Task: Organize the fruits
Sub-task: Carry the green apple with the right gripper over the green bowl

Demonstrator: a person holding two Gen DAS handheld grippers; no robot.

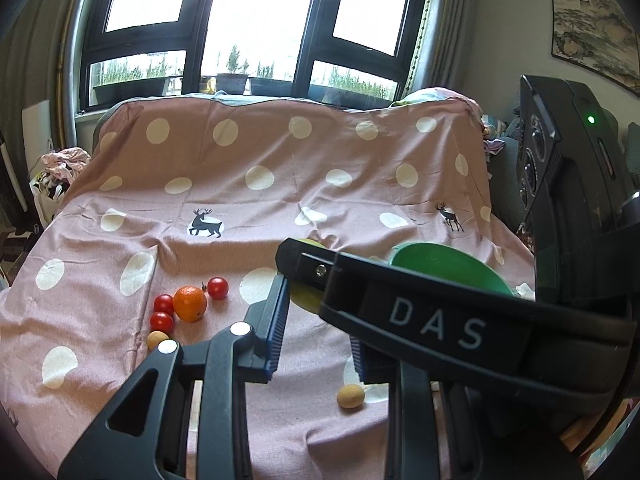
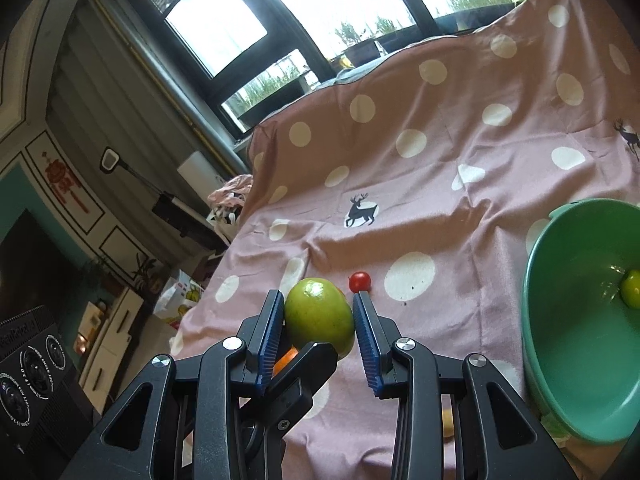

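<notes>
The right gripper (image 2: 319, 322) holds a green fruit (image 2: 319, 316) between its two blue ribbed pads; the pads press on the left and the right side of the fruit, so the jaws are partly closed around it, and the fruit is lifted above the cloth. In the left wrist view the same green fruit (image 1: 305, 298) shows only a little, behind the black finger of the right gripper that crosses the picture and carries the letters DAS.

The left gripper (image 1: 318, 334) has its jaws rather narrow; its right pad is mostly hidden behind the other gripper, and nothing is seen between the pads, so I cannot tell for sure if it is closed on something.

A pink cloth (image 1: 248, 200) with white dots and small deer covers the surface and goes up at the back; on it lie an orange (image 1: 190, 303), three small red tomatoes (image 1: 217, 288) near the orange, one of them touching it, and two small tan round fruits (image 1: 351, 396), one beside the lowest tomato and one nearer to the camera.

A green bowl (image 2: 568, 360) stands on the cloth at the right; inside it lies one yellow-green fruit (image 2: 632, 289) at the far side; the held green fruit is well apart from the bowl, to its left.
</notes>
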